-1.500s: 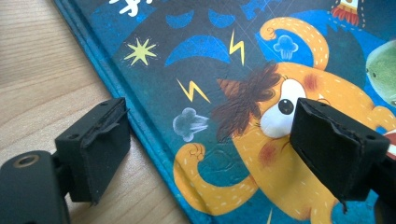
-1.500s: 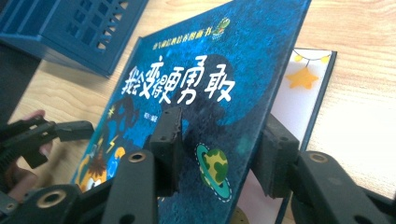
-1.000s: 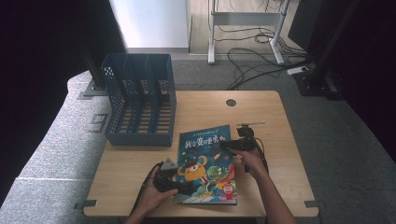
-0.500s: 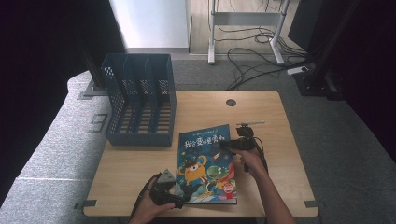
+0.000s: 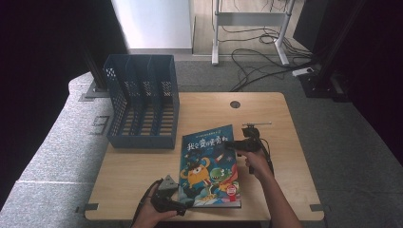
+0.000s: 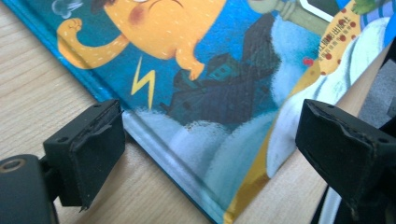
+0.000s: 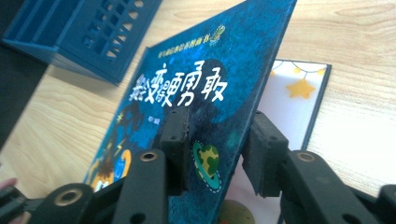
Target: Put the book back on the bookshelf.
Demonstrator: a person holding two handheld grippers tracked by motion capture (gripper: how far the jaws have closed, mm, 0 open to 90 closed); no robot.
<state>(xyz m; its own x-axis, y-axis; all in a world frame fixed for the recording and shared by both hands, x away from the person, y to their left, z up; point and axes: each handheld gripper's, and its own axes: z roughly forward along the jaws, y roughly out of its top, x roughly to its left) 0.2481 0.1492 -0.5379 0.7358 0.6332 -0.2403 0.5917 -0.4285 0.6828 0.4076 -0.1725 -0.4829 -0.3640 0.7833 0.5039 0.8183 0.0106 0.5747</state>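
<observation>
A blue picture book (image 5: 209, 166) with cartoon monsters lies on the wooden table (image 5: 285, 118), near the front edge. My left gripper (image 5: 182, 209) is at the book's near-left corner. In the left gripper view it (image 6: 210, 140) is wide open, with its jaws on either side of the spine corner of the book (image 6: 210, 70). My right gripper (image 5: 232, 144) is at the book's right edge. In the right gripper view its jaws (image 7: 217, 140) straddle the raised front cover (image 7: 201, 84) with a gap still showing. One jaw is over the cover and one under it. A white inside page (image 7: 294, 102) shows beneath.
A blue slotted file organizer (image 5: 142, 99) stands at the table's back left, close to the book's far corner. A thin rod (image 5: 256, 123) lies just beyond my right gripper. A round cable hole (image 5: 235, 104) sits near the back edge. Cables trail over the floor behind the table.
My left gripper has drawn back toward the front edge and now sits at the book's near-left corner. The right gripper has stayed at the book's right edge.
</observation>
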